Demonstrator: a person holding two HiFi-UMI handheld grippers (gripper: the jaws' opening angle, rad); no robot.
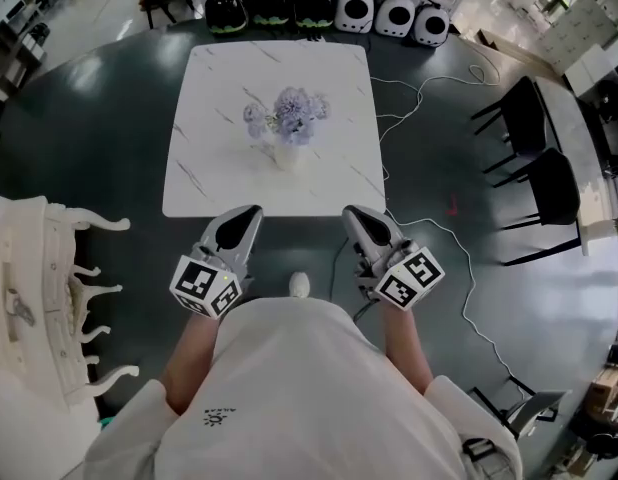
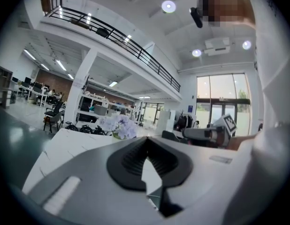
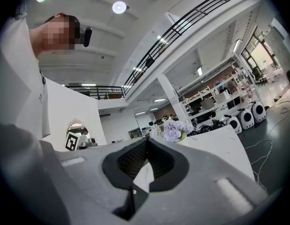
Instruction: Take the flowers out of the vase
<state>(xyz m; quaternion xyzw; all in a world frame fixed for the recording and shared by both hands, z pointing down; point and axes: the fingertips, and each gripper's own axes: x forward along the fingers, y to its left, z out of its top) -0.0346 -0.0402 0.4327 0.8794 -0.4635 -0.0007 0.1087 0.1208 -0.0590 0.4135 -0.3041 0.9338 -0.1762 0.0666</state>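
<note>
Entry: approach stage, nothing grasped yet.

Left gripper [image 1: 250, 213]: fingers [image 2: 131, 161] clenched, dark ribbed pads meeting at the tips, nothing between them. Right gripper [image 1: 352, 212]: fingers [image 3: 131, 165] likewise clenched and empty. Both are held roughly level and side by side, at the near edge of the bench [image 1: 209, 88], a white square top with grey marble veining.

Task item: the bunch of pale lilac flowers [image 1: 289, 116] stands upright in a small white vase [image 1: 286, 156]. It sits near the middle of the bench, well ahead of both sets of fingertips and roughly on the line between them. In the left gripper view the flowers [image 2: 118, 125] sit ahead and a little left of the fingertips. In the right gripper view they [image 3: 173, 129] sit ahead and a little right. So each gripper flanks the bunch rather than aiming straight at it.

Judgement: the paired, symmetric hold suits a two-handed job, one gripper to steady the vase and the other to draw the stems upward. Closed fingers make sense while carried. They need to open before reaching the stems. The vase looks light, so an unsteadied pull may tip it.
</note>
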